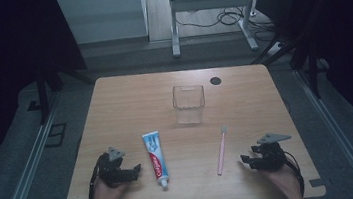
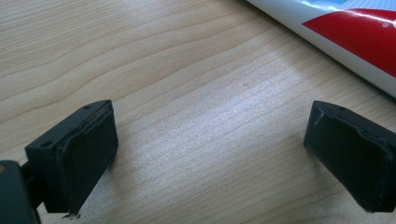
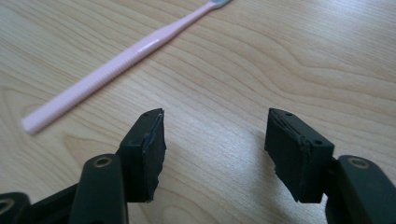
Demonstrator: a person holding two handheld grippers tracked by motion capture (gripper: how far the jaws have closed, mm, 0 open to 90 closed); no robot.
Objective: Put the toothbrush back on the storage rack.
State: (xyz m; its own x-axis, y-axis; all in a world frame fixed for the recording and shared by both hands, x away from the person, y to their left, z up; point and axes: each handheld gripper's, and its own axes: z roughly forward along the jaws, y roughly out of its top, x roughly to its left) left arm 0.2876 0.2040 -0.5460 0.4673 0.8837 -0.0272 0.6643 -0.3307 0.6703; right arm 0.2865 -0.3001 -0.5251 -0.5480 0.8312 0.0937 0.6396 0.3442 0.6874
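- The left gripper (image 1: 135, 171) rests on the near left part of the wooden table (image 1: 114, 101), with the person's left hand (image 1: 105, 190) behind it.
- In the left gripper view its two black jaws stand wide apart, released, and between them there is only bare wood; they hold nothing.
- The toothpaste tube (image 1: 154, 158) lies flat on the table just beside this gripper, on its right side, not touching it. The tube is white with blue and red print, and its cap end points toward the person.
- In the left gripper view a part of the tube (image 2: 355, 37) shows at the upper right corner, beyond the right jaw and apart from it.
- The right gripper (image 1: 244, 160) rests on the near right part of the table, held by the right hand (image 1: 284, 178).
- In the right gripper view its jaws are also apart and empty, with wood grain between them.
- The pink toothbrush (image 1: 221, 150) lies flat near this gripper, on its left side, apart from it. The head points away from the person, toward the cup.
- In the right gripper view the toothbrush (image 3: 116, 65) lies aslant ahead and left of the jaws; the bristle end is cut by the top edge, so its colour I cannot tell surely.
- A clear plastic cup (image 1: 189, 104) stands upright near the middle of the table, farther away than the tube and the brush, and seems empty.
- A small dark round spot (image 1: 215, 80) is in the table top near the far edge, behind the cup to the right.
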